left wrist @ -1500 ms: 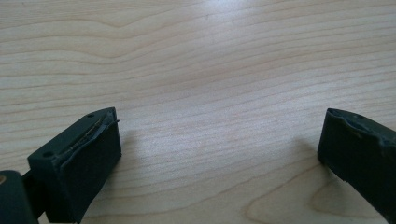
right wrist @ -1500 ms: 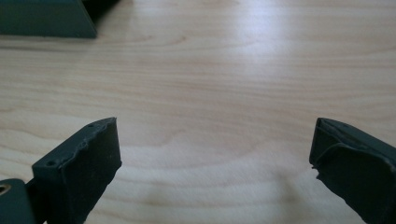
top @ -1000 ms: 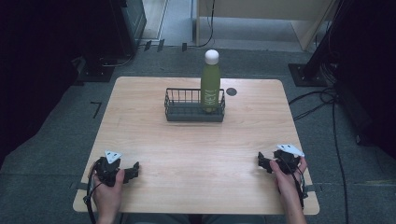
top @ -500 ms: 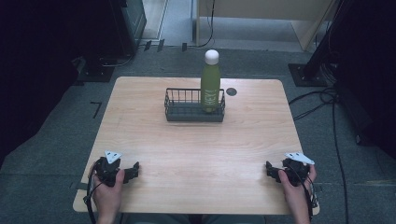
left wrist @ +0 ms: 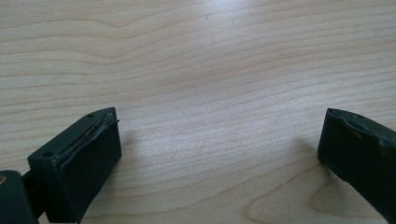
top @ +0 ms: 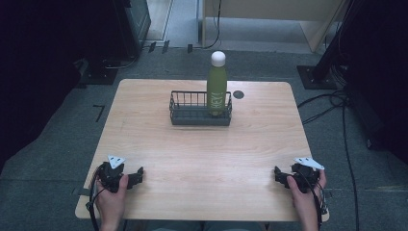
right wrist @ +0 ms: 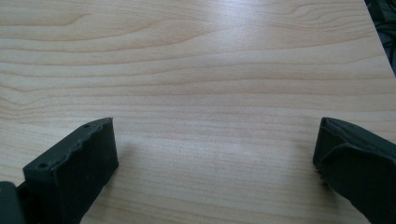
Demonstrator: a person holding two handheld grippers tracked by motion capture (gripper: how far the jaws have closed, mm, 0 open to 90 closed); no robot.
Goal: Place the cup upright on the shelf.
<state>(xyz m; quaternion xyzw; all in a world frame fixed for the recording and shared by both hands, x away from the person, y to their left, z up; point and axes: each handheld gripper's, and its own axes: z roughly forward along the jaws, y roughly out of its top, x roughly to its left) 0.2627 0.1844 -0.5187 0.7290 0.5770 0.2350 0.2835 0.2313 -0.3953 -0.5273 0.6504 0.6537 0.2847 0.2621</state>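
A green bottle [top: 216, 89] with a white cap stands upright in the right end of a black wire basket [top: 192, 117] at the far middle of the wooden table [top: 202, 154]. My left gripper [top: 138, 175] rests at the near left of the table, open, its jaws [left wrist: 219, 140] wide apart over bare wood. At the near right sits my right gripper [top: 279, 174], also open. Its jaws have just been opening and hold nothing; in the right gripper view they [right wrist: 215, 144] frame plain tabletop. Both grippers lie far from the basket.
A small dark round hole [top: 238, 95] sits in the tabletop just right of the basket. Dark equipment and cables [top: 337, 103] lie on the floor around the table. The table's right edge [right wrist: 380, 51] runs close to the right gripper.
The right hand has slid outward toward the table's near right corner, and its jaws stand a little wider. The left hand, bottle and basket have stayed put.
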